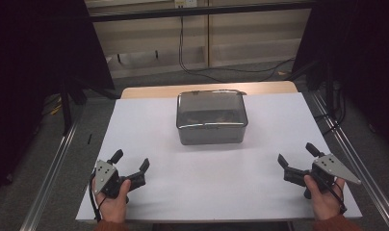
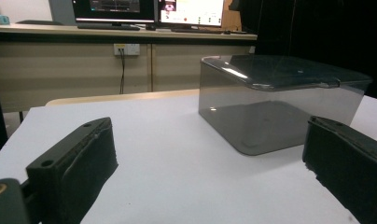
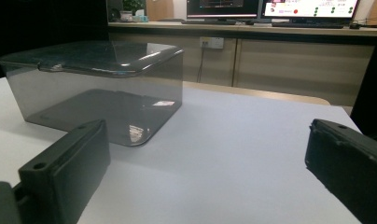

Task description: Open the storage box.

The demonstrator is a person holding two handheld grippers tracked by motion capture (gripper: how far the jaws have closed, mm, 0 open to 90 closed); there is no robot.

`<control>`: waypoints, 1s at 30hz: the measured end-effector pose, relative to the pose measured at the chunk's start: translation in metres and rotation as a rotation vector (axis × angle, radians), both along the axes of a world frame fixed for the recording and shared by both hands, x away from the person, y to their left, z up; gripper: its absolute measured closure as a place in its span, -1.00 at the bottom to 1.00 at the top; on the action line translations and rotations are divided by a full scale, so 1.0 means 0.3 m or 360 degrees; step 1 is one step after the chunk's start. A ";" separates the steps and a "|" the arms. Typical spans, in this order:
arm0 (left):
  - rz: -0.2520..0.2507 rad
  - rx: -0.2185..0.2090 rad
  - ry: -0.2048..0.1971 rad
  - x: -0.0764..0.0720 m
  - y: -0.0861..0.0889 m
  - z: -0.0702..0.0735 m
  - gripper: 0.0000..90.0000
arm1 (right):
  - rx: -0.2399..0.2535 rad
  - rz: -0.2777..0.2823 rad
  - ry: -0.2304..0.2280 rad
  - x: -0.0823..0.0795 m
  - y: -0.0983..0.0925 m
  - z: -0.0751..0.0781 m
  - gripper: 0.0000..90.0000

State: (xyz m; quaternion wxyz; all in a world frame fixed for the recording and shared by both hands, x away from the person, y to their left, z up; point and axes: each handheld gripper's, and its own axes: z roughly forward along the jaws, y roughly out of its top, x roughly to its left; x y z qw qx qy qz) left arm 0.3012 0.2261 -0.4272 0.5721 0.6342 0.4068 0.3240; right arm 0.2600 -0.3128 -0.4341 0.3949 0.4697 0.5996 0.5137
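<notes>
**Both grippers wide at the near corners, box at the far middle**

Nearest the camera, two hands rest at the near edge of the white table [image 1: 202, 192]. By the near left corner sits the left gripper [image 1: 131, 162], jaws spread wide with nothing between them; by the near right corner the right gripper [image 1: 298, 155] – equally wide and empty. A smoky clear plastic box [image 1: 212, 117] with its lid on stands toward the middle of the far edge, well apart from both. Bare tabletop lies between each gripper and the box – nothing blocks the way. Beyond the far edge, cables [image 1: 221, 67] trail across the floor beneath a cabinet [image 2: 84, 65] carrying monitors [image 2: 149, 10].
</notes>
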 end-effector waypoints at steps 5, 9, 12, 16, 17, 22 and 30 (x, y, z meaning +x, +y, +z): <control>-0.0001 0.0008 0.0000 0.001 -0.004 0.000 -0.94 | -0.0016 0.0045 0.0012 0.000 0.014 -0.003 -1.00; 0.0006 0.0013 0.0025 -0.002 -0.007 -0.002 -0.94 | -0.0010 0.0101 0.0029 0.010 0.038 -0.006 -1.00; 0.0017 0.0020 0.0037 -0.003 -0.005 -0.002 -0.93 | -0.0018 0.0103 0.0043 0.016 0.046 -0.008 -1.00; 0.0004 -0.0002 0.0052 -0.003 -0.009 -0.003 -0.93 | -0.0010 0.0121 0.0036 0.027 0.065 -0.008 -1.00; -0.0005 -0.0003 0.0049 -0.004 -0.011 -0.003 -0.93 | -0.0022 0.0148 0.0045 0.032 0.080 -0.010 -1.00; 0.0008 -0.0018 0.0038 -0.007 -0.011 -0.003 -0.93 | 0.0012 0.0190 0.0070 0.048 0.108 -0.013 -1.00; 0.0011 -0.0030 0.0038 -0.010 -0.011 -0.004 -0.93 | 0.0017 0.0224 0.0054 0.075 0.146 -0.004 -1.00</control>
